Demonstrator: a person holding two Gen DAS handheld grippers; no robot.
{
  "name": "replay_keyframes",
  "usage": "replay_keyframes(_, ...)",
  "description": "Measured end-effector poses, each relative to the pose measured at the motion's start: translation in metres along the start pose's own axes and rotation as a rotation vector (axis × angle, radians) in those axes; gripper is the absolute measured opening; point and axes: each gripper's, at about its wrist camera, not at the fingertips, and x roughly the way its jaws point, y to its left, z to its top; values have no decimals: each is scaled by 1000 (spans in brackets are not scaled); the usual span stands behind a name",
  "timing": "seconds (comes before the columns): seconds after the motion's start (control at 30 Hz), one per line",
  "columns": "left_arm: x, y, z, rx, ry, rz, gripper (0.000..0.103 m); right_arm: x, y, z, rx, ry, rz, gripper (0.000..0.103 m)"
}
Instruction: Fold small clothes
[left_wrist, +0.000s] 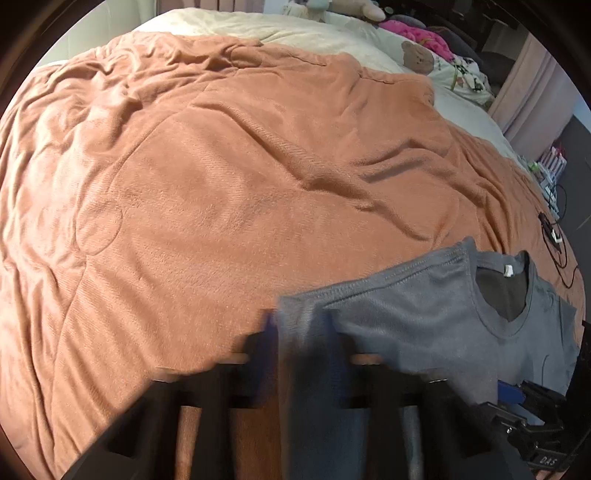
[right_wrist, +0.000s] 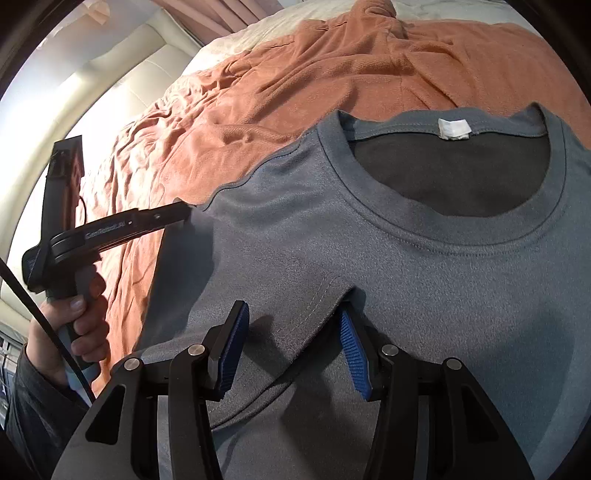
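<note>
A grey t-shirt (right_wrist: 443, 277) lies face up on an orange blanket (right_wrist: 295, 66), its round collar (right_wrist: 443, 236) and white label (right_wrist: 453, 129) towards the far side. My right gripper (right_wrist: 291, 310) stands open over the chest, and a folded sleeve hem lies between its blue pads (right_wrist: 232, 350) without being pinched. In the left wrist view the shirt (left_wrist: 424, 325) is at the lower right. My left gripper (left_wrist: 301, 332), blurred, is shut on the shirt's edge fabric. From the right wrist view its tip (right_wrist: 183, 210) sits at the shirt's left shoulder edge, with a hand (right_wrist: 79, 317) on its handle.
The orange blanket (left_wrist: 221, 184) covers most of the bed, over a cream duvet (left_wrist: 295, 29). A plush bear (left_wrist: 417, 57) and pink clothes (left_wrist: 424, 37) lie at the far end. Cables (left_wrist: 554, 236) trail at the right edge. A white padded headboard (right_wrist: 122, 85) stands to the left.
</note>
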Motion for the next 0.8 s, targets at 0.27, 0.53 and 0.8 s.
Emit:
replay_keyframes(0.27, 8, 30, -2, -91, 23, 38, 16, 4, 6, 2, -20, 7, -21, 47)
replay_keyframes(0.53, -22, 33, -22, -69, 23, 28, 39, -4, -2, -7, 45, 45, 71, 53)
replay_keyframes(0.8, -48, 31, -69, -74, 54, -10, 39, -9, 8, -32, 84, 94, 151, 53)
